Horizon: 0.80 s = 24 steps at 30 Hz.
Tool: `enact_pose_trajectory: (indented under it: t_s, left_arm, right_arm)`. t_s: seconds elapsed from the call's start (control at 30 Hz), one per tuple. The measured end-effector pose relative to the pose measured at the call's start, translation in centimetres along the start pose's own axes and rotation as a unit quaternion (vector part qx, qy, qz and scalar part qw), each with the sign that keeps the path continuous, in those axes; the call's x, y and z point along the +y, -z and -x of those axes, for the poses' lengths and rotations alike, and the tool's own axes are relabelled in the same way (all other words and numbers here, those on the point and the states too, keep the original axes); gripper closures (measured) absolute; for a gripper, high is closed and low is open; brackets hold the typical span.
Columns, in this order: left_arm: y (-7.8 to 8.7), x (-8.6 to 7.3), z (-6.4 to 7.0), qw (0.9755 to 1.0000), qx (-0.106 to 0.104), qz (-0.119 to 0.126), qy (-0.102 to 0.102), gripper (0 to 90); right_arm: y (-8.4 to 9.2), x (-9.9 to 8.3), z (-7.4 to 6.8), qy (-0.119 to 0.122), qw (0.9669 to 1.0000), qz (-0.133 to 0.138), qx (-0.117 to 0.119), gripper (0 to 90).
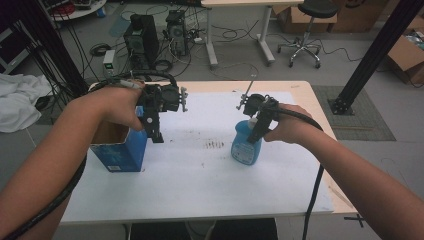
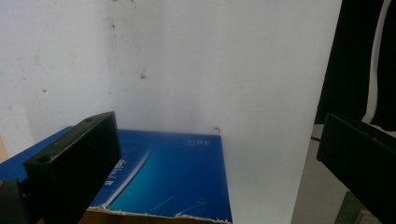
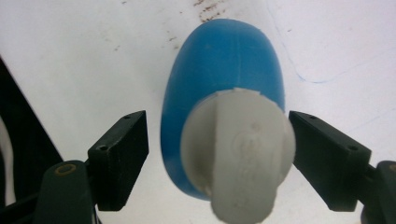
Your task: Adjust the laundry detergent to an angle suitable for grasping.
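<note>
A blue carton (image 1: 122,152) with an open top stands at the left of the white table (image 1: 200,175). My left gripper (image 1: 155,134) points down beside its right wall. In the left gripper view the carton's blue side (image 2: 177,177) lies below the wide-open jaws of the left gripper (image 2: 215,130), which hold nothing. A blue bottle (image 1: 246,149) with a white cap stands right of centre. My right gripper (image 1: 256,132) comes down on it from above. Seen from the right gripper (image 3: 218,135), the white cap (image 3: 238,149) sits between the jaws. The right pad is at the cap's edge and the left pad stands clear of it. The bottle's blue body (image 3: 224,60) shows beyond.
Dark specks (image 1: 215,145) mark the table's middle. Beyond the far edge, computer towers (image 1: 142,40), cables, a desk leg (image 1: 210,45) and a stool (image 1: 305,35) stand on the floor. A black frame post (image 1: 370,60) rises at right and a white cloth (image 1: 17,100) lies at left.
</note>
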State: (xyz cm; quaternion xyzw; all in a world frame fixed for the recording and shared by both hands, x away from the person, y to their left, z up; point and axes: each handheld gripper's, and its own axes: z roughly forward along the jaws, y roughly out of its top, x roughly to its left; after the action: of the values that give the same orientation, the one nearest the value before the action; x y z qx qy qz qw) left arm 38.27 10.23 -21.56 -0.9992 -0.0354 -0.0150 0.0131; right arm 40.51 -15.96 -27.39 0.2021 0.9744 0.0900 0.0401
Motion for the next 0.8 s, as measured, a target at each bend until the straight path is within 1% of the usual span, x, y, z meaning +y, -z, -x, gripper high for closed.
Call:
enact_pose_trajectory:
  t_s: [0.03, 0.1, 0.13, 0.2, 0.33, 0.37, 0.43, 0.6, 0.8]
  left_arm:
    - [0.0, 0.0, 0.0, 1.0, -0.001, 0.0, 0.0, 0.1]
    - [-0.1, 0.0, 0.0, 1.0, -0.001, -0.001, 0.001, 0.1]
    - [-0.1, 0.0, 0.0, 1.0, -0.002, -0.001, 0.001, 0.1]
    - [-0.1, 0.0, 0.0, 1.0, -0.001, -0.001, -0.001, 0.1]
    - [0.0, 0.0, 0.0, 1.0, -0.001, 0.001, -0.001, 0.1]
    - [0.0, 0.0, 0.0, 1.0, -0.001, 0.001, -0.001, 0.1]
    - [0.0, 0.0, 0.0, 1.0, -0.001, 0.0, -0.002, 0.1]
    - [-0.1, 0.0, 0.0, 1.0, -0.002, 0.002, -0.001, 0.1]
    - [0.0, 0.0, 0.0, 1.0, -0.002, 0.002, -0.002, 0.1]
  right_arm:
    - [0.0, 0.0, 0.0, 0.0, 1.0, 0.003, -0.006, 21.0]
    - [0.1, -0.1, -0.1, 0.005, 1.0, 0.002, -0.003, 20.6]
    - [0.2, -0.1, -0.1, 0.008, 0.9999, 0.002, -0.008, 20.4]
    - [0.3, -0.1, -0.2, 0.011, 0.9999, 0.003, -0.004, 18.9]
    - [0.5, -0.2, -0.3, 0.017, 0.9998, 0.004, -0.011, 15.8]
    - [0.5, -0.2, -0.3, 0.017, 0.9998, 0.004, -0.007, 15.5]
    - [0.6, -0.2, -0.3, 0.019, 0.9998, 0.004, -0.009, 15.1]
    - [0.9, -0.3, -0.4, 0.023, 0.9997, 0.01, -0.003, 13.5]
    - [1.5, -0.3, -0.6, 0.04, 0.9991, 0.016, 0.003, 9.5]
